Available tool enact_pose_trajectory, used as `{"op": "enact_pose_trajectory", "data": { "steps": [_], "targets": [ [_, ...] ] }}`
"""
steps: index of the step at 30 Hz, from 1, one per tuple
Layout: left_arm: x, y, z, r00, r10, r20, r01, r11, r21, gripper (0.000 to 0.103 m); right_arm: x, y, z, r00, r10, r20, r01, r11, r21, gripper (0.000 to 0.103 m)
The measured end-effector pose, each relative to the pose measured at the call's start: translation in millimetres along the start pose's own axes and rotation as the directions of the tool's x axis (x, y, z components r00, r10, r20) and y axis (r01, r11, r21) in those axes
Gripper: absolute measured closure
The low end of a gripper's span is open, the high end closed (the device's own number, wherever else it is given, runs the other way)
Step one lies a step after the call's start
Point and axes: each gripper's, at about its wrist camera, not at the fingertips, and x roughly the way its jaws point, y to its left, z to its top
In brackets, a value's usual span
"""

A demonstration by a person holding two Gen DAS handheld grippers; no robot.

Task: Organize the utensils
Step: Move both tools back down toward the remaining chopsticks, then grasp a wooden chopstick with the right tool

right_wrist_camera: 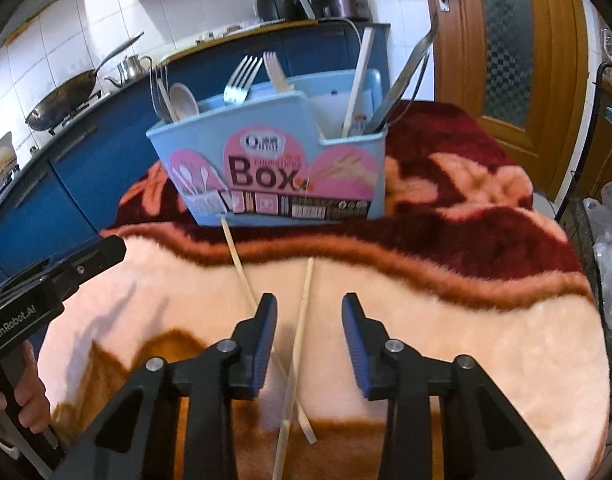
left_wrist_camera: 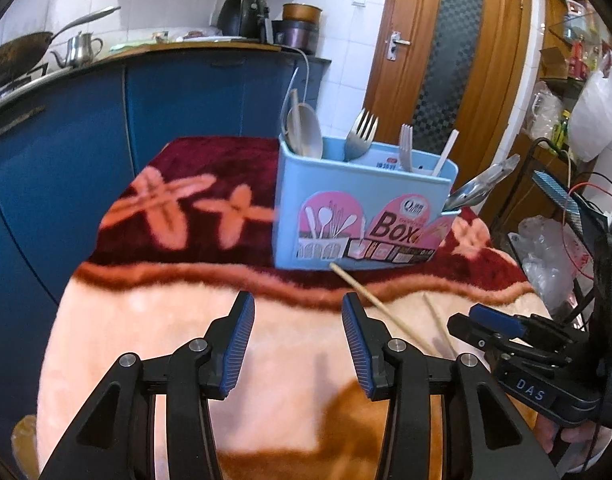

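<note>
My left gripper (left_wrist_camera: 297, 312) and right gripper (right_wrist_camera: 308, 316) both with jaws apart and empty, two chopsticks (right_wrist_camera: 301, 320) crossed on the plush blanket (right_wrist_camera: 486, 340) covering the table, blue utensil box (right_wrist_camera: 273, 168) behind them, blue kitchen cabinets (left_wrist_camera: 177, 100), wooden door (left_wrist_camera: 450, 60).

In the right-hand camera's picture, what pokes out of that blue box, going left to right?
Pale spoon → metal fork → pale plastic fork → one chopstick → metal tongs, all in the blue box.

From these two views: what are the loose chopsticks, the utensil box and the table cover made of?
Chopsticks: likely bamboo or wood; pale tan, matte, square-edged.
Utensil box: plastic, by the look; smooth light-blue moulded walls with a printed label.
Table cover: plush fleece-type fabric; fuzzy pile, soft blurred pattern edges.
</note>
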Motion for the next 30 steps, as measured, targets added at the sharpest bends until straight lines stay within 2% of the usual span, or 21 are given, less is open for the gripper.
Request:
{"op": "enact_pose_trajectory", "data": {
  "steps": [13,19,21,30],
  "targets": [
    [12,13,-10,0.999,0.001,-0.043,-0.002,0.999,-0.041,0.056,20,-2,2,0.999,-0.008,-0.051,0.009,1.0,0.01,0.072],
    [15,13,-11,0.999,0.003,-0.049,-0.005,0.999,-0.042,0.056,22,-7,3,0.999,-0.018,-0.048,0.02,0.999,0.027,0.093],
    [15,11,-11,0.999,0.003,-0.052,-0.005,0.999,-0.038,0.056,21,-11,3,0.999,-0.003,-0.041,0.005,0.999,0.05,0.096],
    [20,-1,-8,0.997,-0.005,-0.075,0.003,1.0,-0.023,0.056,-8,-23,5,0.998,0.035,0.06,-0.041,0.995,0.095,0.096]
  ]
}}
